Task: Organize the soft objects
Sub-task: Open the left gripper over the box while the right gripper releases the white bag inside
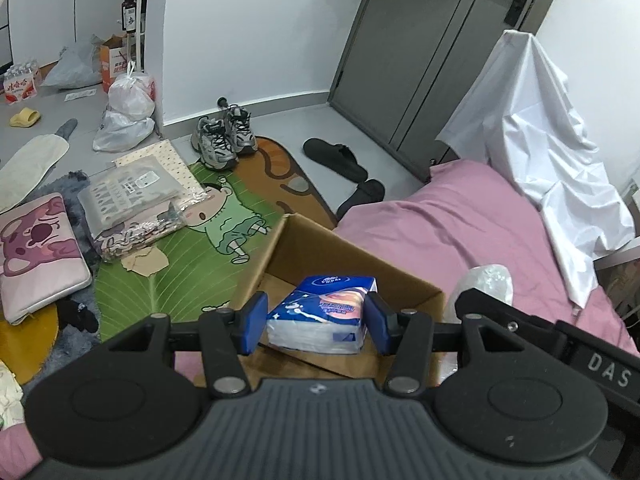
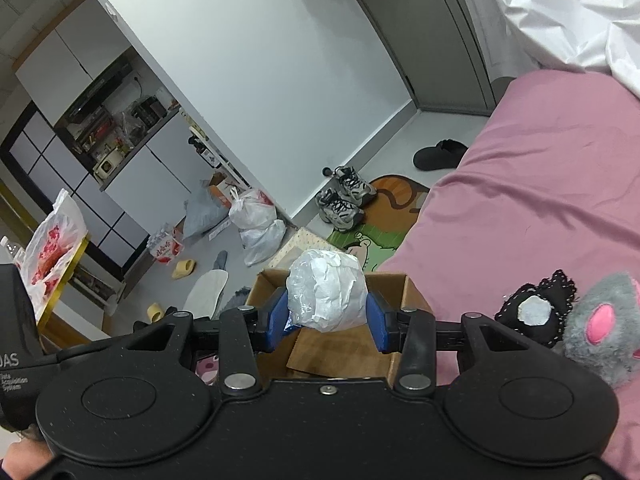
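Observation:
My left gripper [image 1: 316, 322] is shut on a blue tissue pack [image 1: 320, 316], held over the open cardboard box [image 1: 312, 248] that sits on the pink bed's edge. In the right wrist view my right gripper [image 2: 327, 314] is shut on a white plastic-wrapped roll [image 2: 326, 294], above the same cardboard box [image 2: 414, 292]. That roll [image 1: 484, 280] and the right gripper's black body show at the right of the left wrist view. A grey plush mouse [image 2: 600, 320] and a black lace-edged pad [image 2: 534, 308] lie on the bed to the right.
The pink bed [image 1: 460, 224] carries a white sheet [image 1: 536, 152] at its far end. On the floor lie a cartoon mat [image 1: 192, 248], packaged fabrics [image 1: 132, 200], a pink cushion [image 1: 36, 252], sneakers [image 1: 224, 140], black slippers [image 1: 336, 158] and plastic bags [image 1: 128, 112].

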